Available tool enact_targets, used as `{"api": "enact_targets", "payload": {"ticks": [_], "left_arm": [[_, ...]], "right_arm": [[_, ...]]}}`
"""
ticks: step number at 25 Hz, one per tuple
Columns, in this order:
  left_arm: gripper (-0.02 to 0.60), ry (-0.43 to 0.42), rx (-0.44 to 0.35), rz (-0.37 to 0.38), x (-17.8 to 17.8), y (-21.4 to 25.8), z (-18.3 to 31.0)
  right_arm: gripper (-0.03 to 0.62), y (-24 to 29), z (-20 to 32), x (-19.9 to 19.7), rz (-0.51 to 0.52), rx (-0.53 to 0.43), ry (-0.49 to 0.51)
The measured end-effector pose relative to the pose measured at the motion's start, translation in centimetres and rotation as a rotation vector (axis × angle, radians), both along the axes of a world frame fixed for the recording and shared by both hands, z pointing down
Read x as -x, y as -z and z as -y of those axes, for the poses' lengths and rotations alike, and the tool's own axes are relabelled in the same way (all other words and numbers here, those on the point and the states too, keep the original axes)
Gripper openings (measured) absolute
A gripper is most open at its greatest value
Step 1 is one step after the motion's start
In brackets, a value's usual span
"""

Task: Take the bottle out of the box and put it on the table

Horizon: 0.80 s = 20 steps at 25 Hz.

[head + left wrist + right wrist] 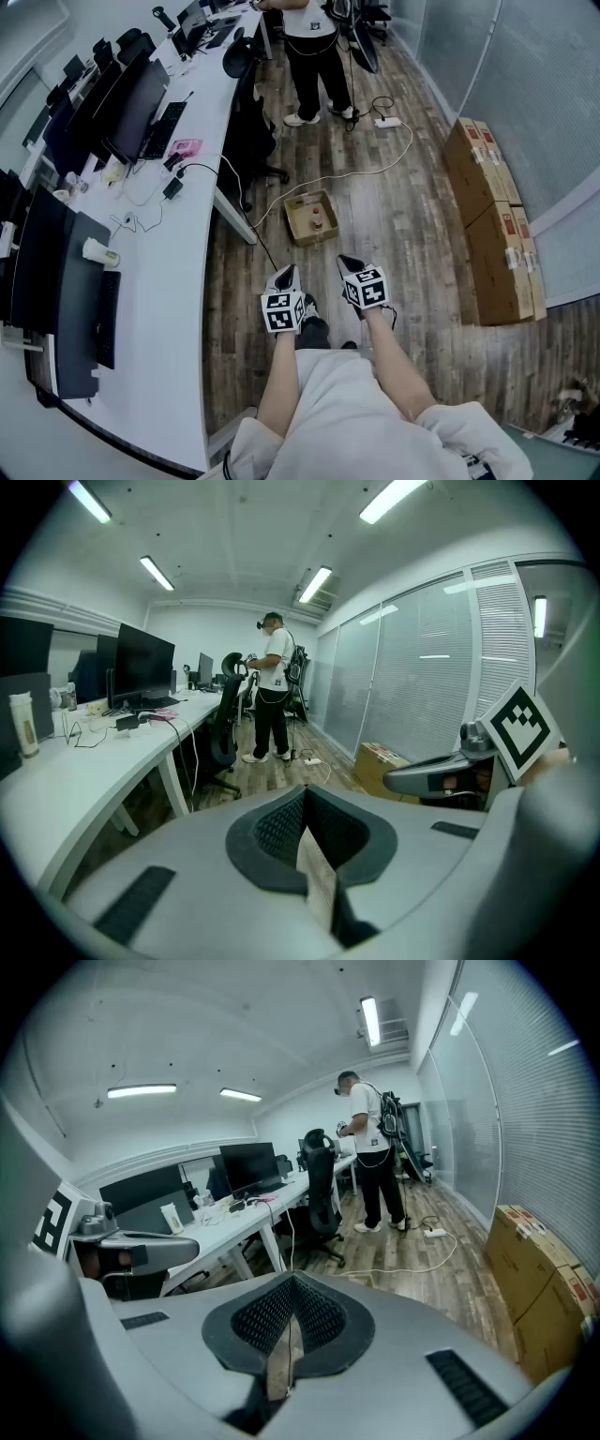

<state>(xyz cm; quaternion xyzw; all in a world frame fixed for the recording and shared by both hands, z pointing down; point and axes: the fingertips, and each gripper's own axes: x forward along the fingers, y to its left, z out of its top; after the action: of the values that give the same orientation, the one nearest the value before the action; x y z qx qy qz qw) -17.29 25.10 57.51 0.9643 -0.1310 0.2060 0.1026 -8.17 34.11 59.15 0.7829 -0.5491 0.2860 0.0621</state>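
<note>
The left hand-held gripper (288,272) and the right hand-held gripper (349,262) have their jaws together, holding nothing. Well ahead of them, the bottle (317,223) stands inside the box (292,228) on the floor. No step is done yet; the counter (178,272) lies to their left.

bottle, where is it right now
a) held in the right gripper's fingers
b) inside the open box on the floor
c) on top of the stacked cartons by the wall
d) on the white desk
B: the head view shows the bottle standing inside the open box on the wooden floor.
</note>
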Motion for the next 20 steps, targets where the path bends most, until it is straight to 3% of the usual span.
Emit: {"api": "enact_targets", "payload": {"ticks": [11,20], "left_arm": [[0.014,-0.019,0.021,0.017,-3.8,-0.6,2.7],[0.014,-0.035,0.056,0.008,-9.8,-0.7,7.4]], "right_arm": [[0.038,-0.7,2.4,-3.7,0.041,-0.002,-0.032],[0.038,-1.0,5.8,-8.8,0.075,-0.006,-0.053]]}}
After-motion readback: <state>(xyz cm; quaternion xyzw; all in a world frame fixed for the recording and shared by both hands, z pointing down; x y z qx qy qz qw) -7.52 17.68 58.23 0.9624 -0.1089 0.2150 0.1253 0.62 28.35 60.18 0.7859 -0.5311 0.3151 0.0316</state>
